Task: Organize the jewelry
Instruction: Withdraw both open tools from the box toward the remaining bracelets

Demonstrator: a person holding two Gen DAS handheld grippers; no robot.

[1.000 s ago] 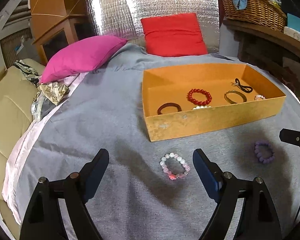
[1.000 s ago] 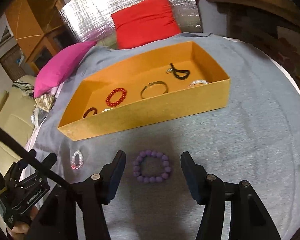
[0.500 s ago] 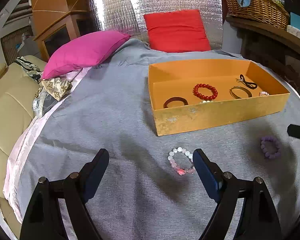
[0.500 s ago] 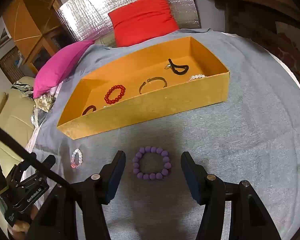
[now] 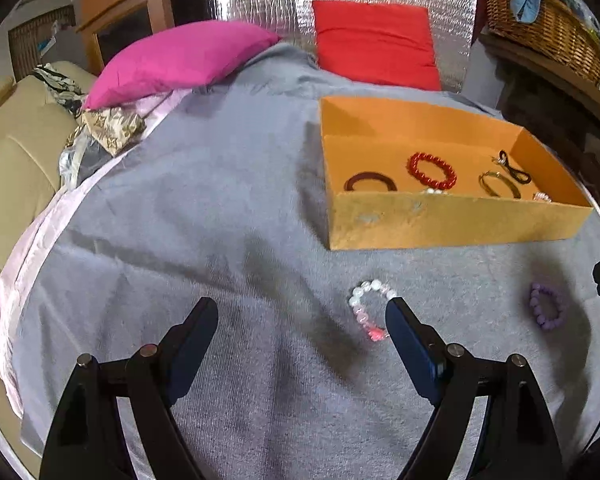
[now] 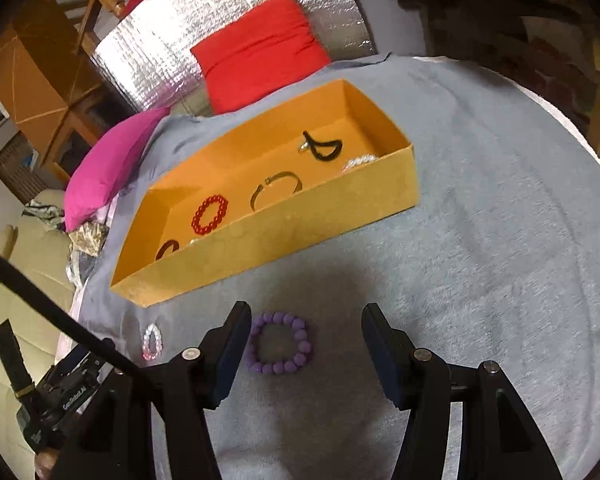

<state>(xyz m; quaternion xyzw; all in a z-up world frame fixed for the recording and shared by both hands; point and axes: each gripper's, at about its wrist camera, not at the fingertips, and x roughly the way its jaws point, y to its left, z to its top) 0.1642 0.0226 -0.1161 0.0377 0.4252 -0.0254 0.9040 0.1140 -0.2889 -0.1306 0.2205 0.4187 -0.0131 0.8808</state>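
One orange box (image 5: 440, 224) with six pieces inside, two beaded bracelets on grey cloth (image 5: 220, 208), pink-white bracelet (image 5: 366, 312), purple bracelet (image 6: 279, 347), left gripper (image 5: 300, 324) wide and empty, right gripper (image 6: 305, 338) half-spread and empty

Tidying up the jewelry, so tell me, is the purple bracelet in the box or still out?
Out. The purple bracelet lies on the gray cloth in front of the orange box.

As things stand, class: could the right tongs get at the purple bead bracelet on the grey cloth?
Probably yes. The right tongs are open, and the purple bead bracelet lies flat on the grey cloth between their fingers, nearer the left one. Nothing covers it; the orange box sits beyond.
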